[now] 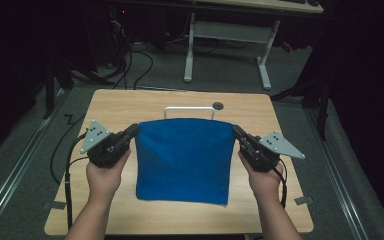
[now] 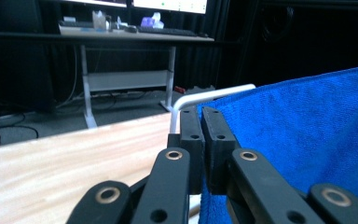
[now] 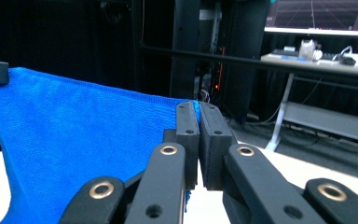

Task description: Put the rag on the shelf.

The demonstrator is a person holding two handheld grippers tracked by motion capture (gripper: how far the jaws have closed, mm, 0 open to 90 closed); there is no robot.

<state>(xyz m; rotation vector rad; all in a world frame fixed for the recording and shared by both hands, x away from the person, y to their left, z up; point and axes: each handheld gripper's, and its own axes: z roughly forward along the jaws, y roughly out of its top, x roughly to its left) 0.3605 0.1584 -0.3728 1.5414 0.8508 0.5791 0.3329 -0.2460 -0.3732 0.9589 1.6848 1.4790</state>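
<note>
Two tongs, left (image 1: 134, 131) and right (image 1: 238, 132), each pinch one blue cloth's (image 1: 182, 160) top corners.

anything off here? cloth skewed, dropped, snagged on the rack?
Nothing stands out. The blue cloth hangs evenly, each top corner clamped by a hand-held gripper: left, right. Its top edge sags slightly between them. The white rack stands upright behind it; contact cannot be told.
</note>
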